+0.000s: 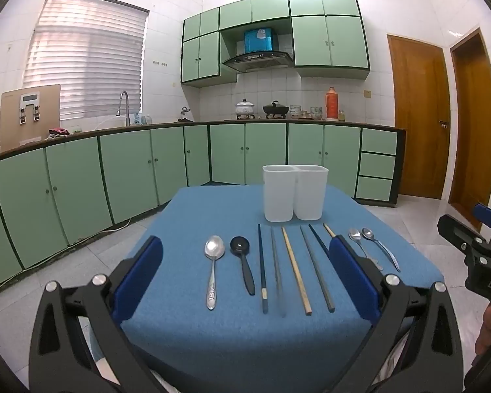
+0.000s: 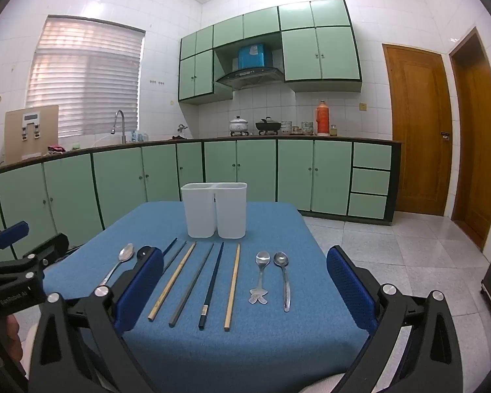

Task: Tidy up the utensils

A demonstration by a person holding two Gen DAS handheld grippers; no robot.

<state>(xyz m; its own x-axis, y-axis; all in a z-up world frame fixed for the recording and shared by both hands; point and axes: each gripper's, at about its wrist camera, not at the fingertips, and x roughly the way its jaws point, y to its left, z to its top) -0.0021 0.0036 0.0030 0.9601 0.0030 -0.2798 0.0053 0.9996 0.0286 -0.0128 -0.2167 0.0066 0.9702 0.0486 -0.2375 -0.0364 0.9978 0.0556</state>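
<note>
A white two-compartment holder (image 1: 294,193) (image 2: 214,209) stands at the far side of the blue table (image 1: 245,337) (image 2: 245,353). In front of it lie a silver spoon (image 1: 212,268), a black spoon (image 1: 244,265), several chopsticks (image 1: 296,270) (image 2: 209,285) and two small silver spoons (image 1: 373,249) (image 2: 271,278). My left gripper (image 1: 245,271) is open and empty, above the table's near edge. My right gripper (image 2: 245,288) is open and empty, also at the near edge; it shows at the right of the left wrist view (image 1: 474,249).
Green kitchen cabinets (image 1: 147,163) and a counter with a sink run behind the table. Pots and a red thermos (image 2: 322,118) stand on the counter. Wooden doors (image 2: 415,131) are at the right. Tiled floor surrounds the table.
</note>
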